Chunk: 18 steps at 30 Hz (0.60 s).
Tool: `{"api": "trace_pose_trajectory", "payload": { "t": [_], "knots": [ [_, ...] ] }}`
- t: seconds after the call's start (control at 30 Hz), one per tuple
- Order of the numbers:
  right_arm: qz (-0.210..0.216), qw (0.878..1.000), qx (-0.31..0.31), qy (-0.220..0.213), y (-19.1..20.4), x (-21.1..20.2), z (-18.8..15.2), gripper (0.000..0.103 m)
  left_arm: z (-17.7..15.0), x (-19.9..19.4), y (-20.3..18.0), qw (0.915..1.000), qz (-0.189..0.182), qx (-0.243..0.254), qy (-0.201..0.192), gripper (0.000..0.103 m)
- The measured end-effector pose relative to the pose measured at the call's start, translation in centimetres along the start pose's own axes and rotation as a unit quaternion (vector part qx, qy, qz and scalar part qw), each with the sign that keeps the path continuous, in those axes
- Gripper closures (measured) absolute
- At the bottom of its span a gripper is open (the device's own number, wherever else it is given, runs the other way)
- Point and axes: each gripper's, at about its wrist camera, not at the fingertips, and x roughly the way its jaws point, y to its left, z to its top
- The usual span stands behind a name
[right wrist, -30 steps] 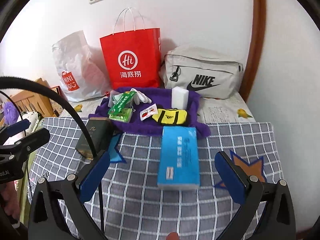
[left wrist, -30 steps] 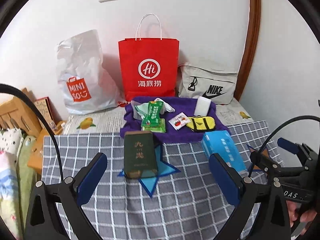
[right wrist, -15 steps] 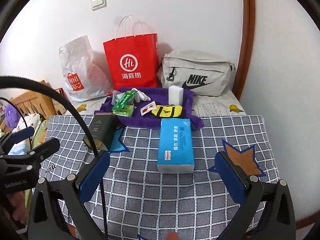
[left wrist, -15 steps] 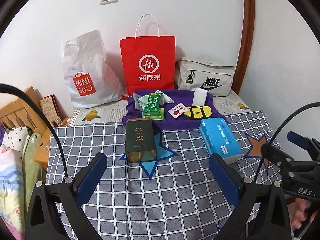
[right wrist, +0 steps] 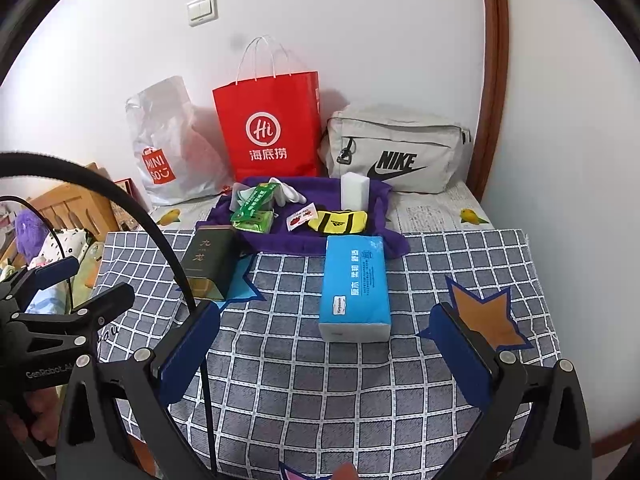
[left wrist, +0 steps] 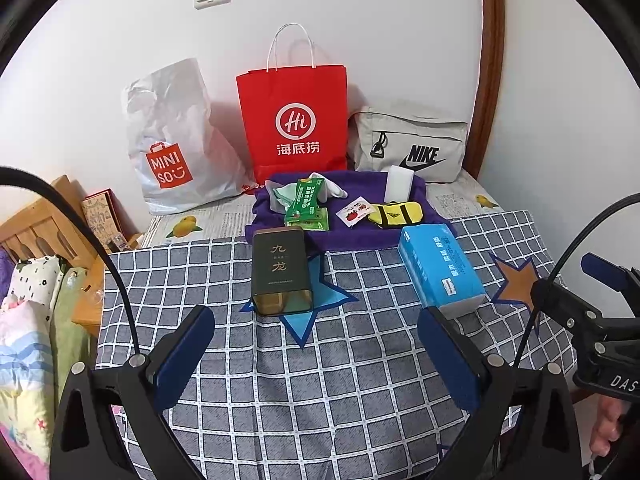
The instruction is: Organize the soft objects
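Left wrist view: left gripper (left wrist: 316, 354) jaws spread wide, empty, above grey checked tablecloth (left wrist: 360, 380). Dark green rectangular tea tin (left wrist: 281, 276) lies on blue star patch, just before purple towel (left wrist: 352, 232).

Right wrist view: right gripper (right wrist: 326, 354) likewise agape, empty. Blue plastic-wrapped tissue pack (right wrist: 355, 286) lies just before purple towel (right wrist: 320, 242), touching its edge.

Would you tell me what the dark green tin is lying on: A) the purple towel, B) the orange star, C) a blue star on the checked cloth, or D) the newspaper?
C: the tin lies on its side over the blue star on the checked cloth, in front of the purple towel.
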Motion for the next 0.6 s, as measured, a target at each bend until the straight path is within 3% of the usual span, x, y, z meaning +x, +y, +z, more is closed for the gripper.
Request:
{"api": "trace_pose_trajectory", "payload": {
  "t": [0.6],
  "knots": [
    [-0.003,1.0,-0.009,-0.003,0.93,-0.32,-0.05,0.0,-0.44,-0.19,1.03,1.0,0.004,-0.006,0.004,0.0]
  ]
}}
